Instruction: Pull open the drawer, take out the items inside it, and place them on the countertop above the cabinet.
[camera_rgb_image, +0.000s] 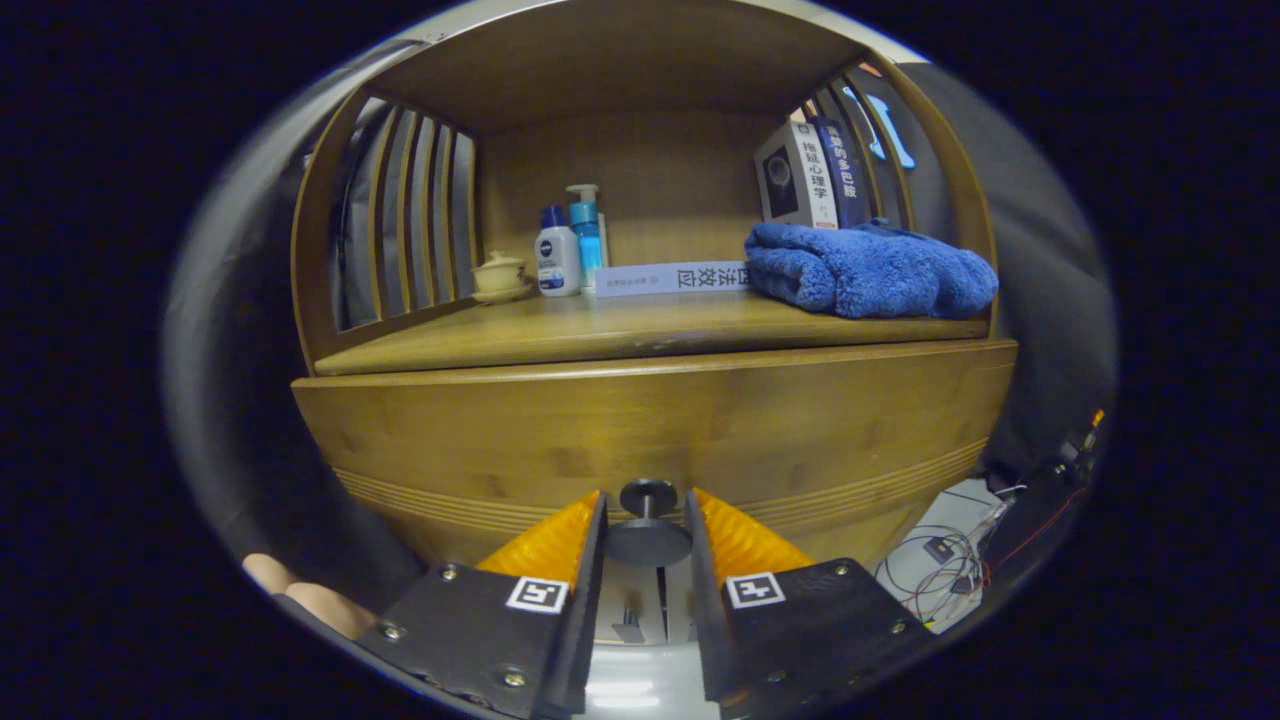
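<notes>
The wooden cabinet's drawer front (560, 430) faces me and looks flush with the cabinet, so nothing inside it can be seen. Its dark round knob (648, 540) sits between my fingers. My gripper (646, 497) has closed in on the knob, with both fingers touching the sides of its disc. The countertop (560, 335) runs just above the drawer, under a wooden shelf frame.
A folded blue towel (865, 270) lies on the countertop's right side, with upright books (810, 175) behind it. A cup (500, 275), two bottles (568, 250) and a flat book (670, 278) stand at the back. Cables (950, 560) lie on the floor to the right. A hand (300, 595) shows beside the left finger.
</notes>
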